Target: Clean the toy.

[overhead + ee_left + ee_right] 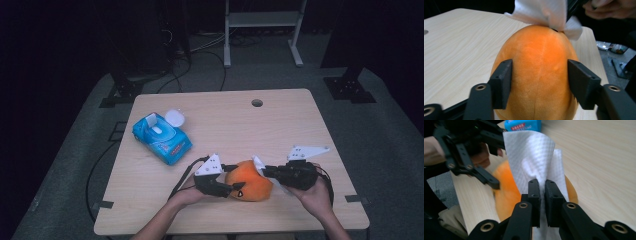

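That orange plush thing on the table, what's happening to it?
A person is wiping the orange plush toy with a white tissue. The left gripper clamps the toy from both sides to steady it on the table. The right gripper pinches the tissue and presses it on the toy's top. A blue tissue pack lies open farther back on the left.

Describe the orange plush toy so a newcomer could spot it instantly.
On the pale wooden table, look at the near edge, between the left gripper and right gripper. The orange plush toy lies there under a white tissue; it is rounder and softer than the blue wipes pack.
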A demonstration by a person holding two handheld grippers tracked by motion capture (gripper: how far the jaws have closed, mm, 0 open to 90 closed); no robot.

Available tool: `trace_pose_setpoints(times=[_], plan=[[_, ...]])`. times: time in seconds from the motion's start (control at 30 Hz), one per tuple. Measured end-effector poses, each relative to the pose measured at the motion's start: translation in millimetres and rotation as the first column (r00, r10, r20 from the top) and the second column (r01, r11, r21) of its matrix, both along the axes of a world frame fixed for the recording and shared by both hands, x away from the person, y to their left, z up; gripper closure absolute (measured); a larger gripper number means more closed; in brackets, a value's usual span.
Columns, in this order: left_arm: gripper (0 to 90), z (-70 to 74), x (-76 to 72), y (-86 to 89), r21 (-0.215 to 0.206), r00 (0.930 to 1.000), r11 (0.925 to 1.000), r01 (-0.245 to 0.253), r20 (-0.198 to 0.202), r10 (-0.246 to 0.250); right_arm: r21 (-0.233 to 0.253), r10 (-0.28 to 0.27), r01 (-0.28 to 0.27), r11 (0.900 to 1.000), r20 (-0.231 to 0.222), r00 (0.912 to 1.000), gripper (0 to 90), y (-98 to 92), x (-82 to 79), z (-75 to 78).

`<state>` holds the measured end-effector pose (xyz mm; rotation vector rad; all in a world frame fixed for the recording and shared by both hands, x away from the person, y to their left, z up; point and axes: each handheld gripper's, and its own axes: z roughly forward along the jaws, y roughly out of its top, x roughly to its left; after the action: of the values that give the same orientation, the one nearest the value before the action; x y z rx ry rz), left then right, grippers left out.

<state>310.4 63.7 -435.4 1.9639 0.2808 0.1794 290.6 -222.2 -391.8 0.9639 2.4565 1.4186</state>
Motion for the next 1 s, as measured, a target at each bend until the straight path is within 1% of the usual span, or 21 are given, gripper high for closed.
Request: trace_pose_setpoints(times=[0.1, 0.17, 0.2, 0.27, 0.3, 0.37, 0.4, 0.47, 0.5, 0.57, 0.6, 0.63, 0.67, 0.7, 0.73, 0.8, 0.87, 0.9, 0.93, 0.97, 1.0], plan=[[41.0, 1.2, -1.8, -2.4, -0.005, 1.0000, 1.0000, 0.005, 0.008, -0.005, 0.014, 0.064, -0.064, 0.998, 0.026, 0.9976, 83.3, 16.8, -6.9, 11.3], [41.1, 1.2, -3.2, -3.7, 0.002, 0.9997, 0.9999, 0.017, 0.019, -0.017, 0.022, 0.114, -0.114, 0.993, 0.027, 0.9932, 83.3, 33.6, -9.7, 17.1], [41.1, 1.3, -3.5, -3.7, 0.005, 0.9995, 0.9999, 0.016, 0.026, -0.017, 0.033, 0.133, -0.134, 0.990, 0.033, 0.9906, 83.3, 39.2, -9.6, 18.7], [41.0, 0.6, -3.2, -2.4, 0.003, 0.9997, 0.9999, 0.014, 0.019, -0.014, 0.075, 0.163, -0.166, 0.983, 0.037, 0.9859, 83.3, 49.3, -9.0, 26.6], [40.8, 0.2, -3.0, -1.8, 0.002, 0.9997, 0.9999, 0.013, 0.019, -0.013, 0.063, 0.156, -0.159, 0.985, 0.053, 0.9863, 83.3, 52.2, -7.2, 31.8], [40.2, -0.5, -2.6, -1.0, -0.004, 0.9998, 0.9999, 0.014, 0.015, -0.014, 0.056, 0.152, -0.155, 0.986, 0.052, 0.9869, 83.3, 52.0, -5.2, 31.6], [39.5, -0.5, -2.1, -0.6, -0.002, 0.9998, 0.9999, 0.016, 0.015, -0.016, 0.043, 0.143, -0.145, 0.988, 0.039, 0.9889, 83.3, 50.9, -2.6, 29.5], [36.5, 0.0, -1.5, -0.2, 0.001, 0.9998, 0.9999, 0.011, 0.017, -0.011, -0.009, 0.103, -0.103, 0.995, 0.034, 0.9941, 83.3, 46.4, 2.6, 21.8], [32.4, 0.2, -0.9, 0.0, -0.001, 0.9999, 1.0000, 0.002, 0.016, -0.002, -0.035, 0.083, -0.082, 0.996, 0.026, 0.9962, 83.3, 41.9, 5.5, 15.9], [25.8, 0.5, 1.4, 1.3, -0.001, 0.9997, 0.9997, -0.024, -0.001, 0.024, -0.011, 0.068, -0.068, 0.998, -0.001, 0.9977, 83.3, 33.8, 8.6, 8.1], [24.5, -0.1, 2.6, 2.0, -0.002, 0.9994, 0.9996, -0.029, -0.019, 0.029, -0.007, 0.056, -0.056, 0.998, -0.002, 0.9984, 83.3, 29.5, 8.9, 5.3], [24.8, -0.9, 3.2, 2.5, -0.012, 0.9992, 0.9996, -0.025, -0.031, 0.025, -0.004, 0.045, -0.045, 0.999, 0.001, 0.9990, 83.3, 23.9, 9.0, 3.7], [29.9, -1.2, 3.2, 2.9, -0.024, 0.9991, 0.9995, -0.019, -0.038, 0.018, 0.001, 0.037, -0.037, 0.999, -0.006, 0.9993, 83.3, 19.7, 9.1, 3.7], [34.4, -1.4, 2.9, 1.9, -0.026, 0.9994, 0.9996, -0.014, -0.034, 0.013, 0.001, 0.033, -0.033, 0.999, -0.006, 0.9994, 83.3, 17.5, 9.2, 4.2], [38.0, -0.5, 1.9, -0.1, -0.011, 0.9998, 0.9998, -0.013, -0.017, 0.013, -0.001, 0.029, -0.029, 1.000, -0.008, 0.9995, 83.3, 16.1, 9.0, 5.2], [41.6, 1.3, -0.2, -2.5, -0.012, 0.9999, 0.9998, -0.015, 0.001, 0.015, -0.008, 0.029, -0.029, 1.000, 0.006, 0.9996, 83.3, 18.6, 6.3, 10.2], [43.1, 2.3, -2.6, -4.4, -0.015, 0.9998, 0.9999, -0.007, 0.016, 0.008, 0.011, 0.067, -0.068, 0.998, 0.018, 0.9976, 83.3, 27.2, 1.7, 16.6], [43.1, 2.7, -3.6, -5.2, -0.011, 0.9997, 0.9999, -0.007, 0.021, 0.007, 0.021, 0.096, -0.096, 0.995, 0.020, 0.9952, 83.3, 35.7, -0.8, 19.6], [43.1, 2.7, -5.2, -6.7, -0.012, 0.9997, 0.9999, -0.001, 0.026, 0.002, 0.020, 0.108, -0.109, 0.994, 0.022, 0.9939, 83.3, 41.4, -1.7, 20.7], [43.3, 2.8, -5.8, -6.8, -0.007, 0.9995, 1.0000, 0.003, 0.030, -0.003, 0.004, 0.123, -0.123, 0.992, 0.026, 0.9921, 83.3, 50.3, -1.8, 21.0], [43.4, 2.6, -6.5, -6.2, 0.001, 0.9995, 1.0000, 0.004, 0.031, -0.004, -0.014, 0.124, -0.124, 0.992, 0.027, 0.9919, 83.3, 54.2, -0.9, 20.6]])
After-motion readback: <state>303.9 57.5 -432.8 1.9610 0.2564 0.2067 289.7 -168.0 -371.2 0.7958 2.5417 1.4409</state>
